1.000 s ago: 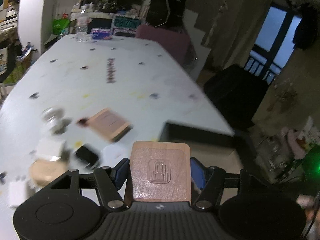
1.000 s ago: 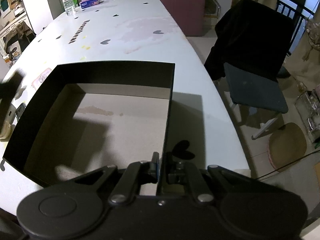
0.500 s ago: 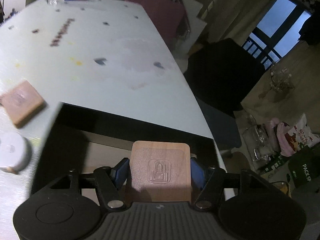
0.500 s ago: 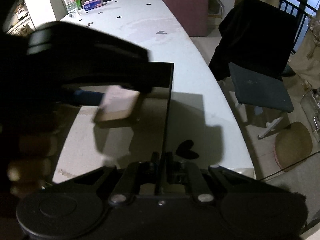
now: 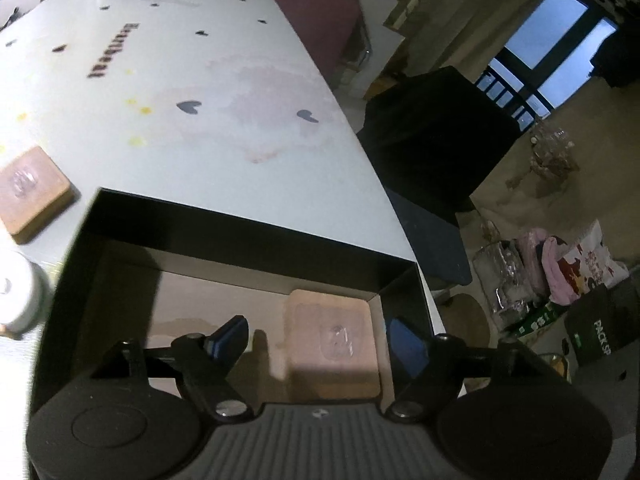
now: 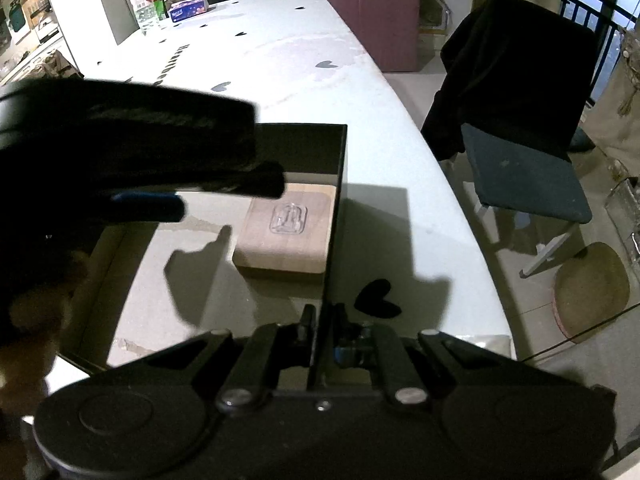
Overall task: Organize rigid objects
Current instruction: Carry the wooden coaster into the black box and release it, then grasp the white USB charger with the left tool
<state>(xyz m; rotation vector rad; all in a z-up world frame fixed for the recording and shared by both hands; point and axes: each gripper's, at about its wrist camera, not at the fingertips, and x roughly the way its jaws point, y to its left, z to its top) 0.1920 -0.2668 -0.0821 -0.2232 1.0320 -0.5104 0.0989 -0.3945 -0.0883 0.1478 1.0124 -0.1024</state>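
A wooden block with an embossed logo (image 5: 334,338) lies flat in the far right corner of the black box (image 5: 248,236); it also shows in the right wrist view (image 6: 286,232). My left gripper (image 5: 320,340) hangs open and empty just above it, inside the box. It crosses the right wrist view as a dark blurred shape (image 6: 160,184). My right gripper (image 6: 322,320) is shut on the box's right wall (image 6: 334,216). A second wooden block (image 5: 30,190) lies on the white table to the left of the box.
A white round container (image 5: 12,292) stands at the box's left side. A water bottle (image 6: 142,4) and a tissue pack (image 6: 188,8) stand at the table's far end. A black-draped chair (image 6: 516,92) stands right of the table edge.
My left gripper carried the wooden block from over the table into the box, opened and let it go in the far right corner. My right gripper stayed shut on the box wall.
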